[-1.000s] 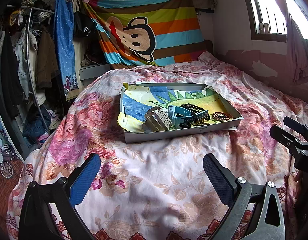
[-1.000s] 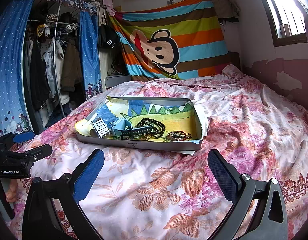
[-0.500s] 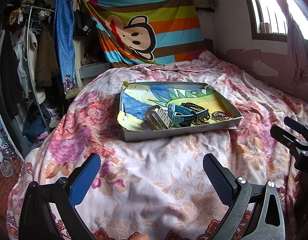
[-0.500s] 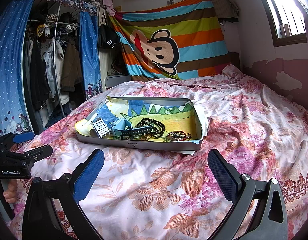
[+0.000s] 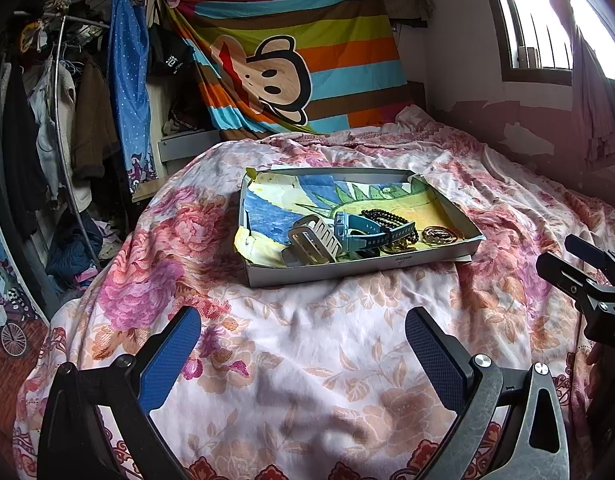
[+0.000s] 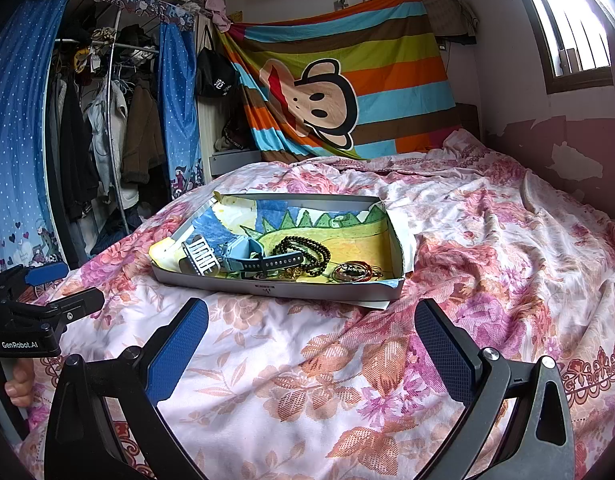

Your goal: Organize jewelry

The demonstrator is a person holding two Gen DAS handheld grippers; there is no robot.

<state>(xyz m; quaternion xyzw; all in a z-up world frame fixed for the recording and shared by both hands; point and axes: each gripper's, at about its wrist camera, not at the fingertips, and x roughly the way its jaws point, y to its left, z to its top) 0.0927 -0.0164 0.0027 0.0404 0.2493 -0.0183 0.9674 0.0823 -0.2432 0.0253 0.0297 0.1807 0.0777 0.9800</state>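
Observation:
A shallow grey box tray (image 5: 347,270) (image 6: 267,290) lined with a child's drawing lies on the floral bedspread. In it lie a white hair claw clip (image 5: 313,240) (image 6: 201,258), a blue watch (image 5: 363,230) (image 6: 251,258), a black bead bracelet (image 5: 387,216) (image 6: 303,246) and thin red and gold bangles (image 5: 441,235) (image 6: 357,271). My left gripper (image 5: 303,340) is open and empty, low over the bedspread in front of the tray. My right gripper (image 6: 311,340) is open and empty, also in front of the tray.
The floral bedspread (image 5: 307,360) covers the whole bed. A clothes rack (image 6: 107,120) with hanging garments stands at the left. A striped monkey blanket (image 6: 339,80) hangs on the back wall. A window (image 5: 547,20) is at the right.

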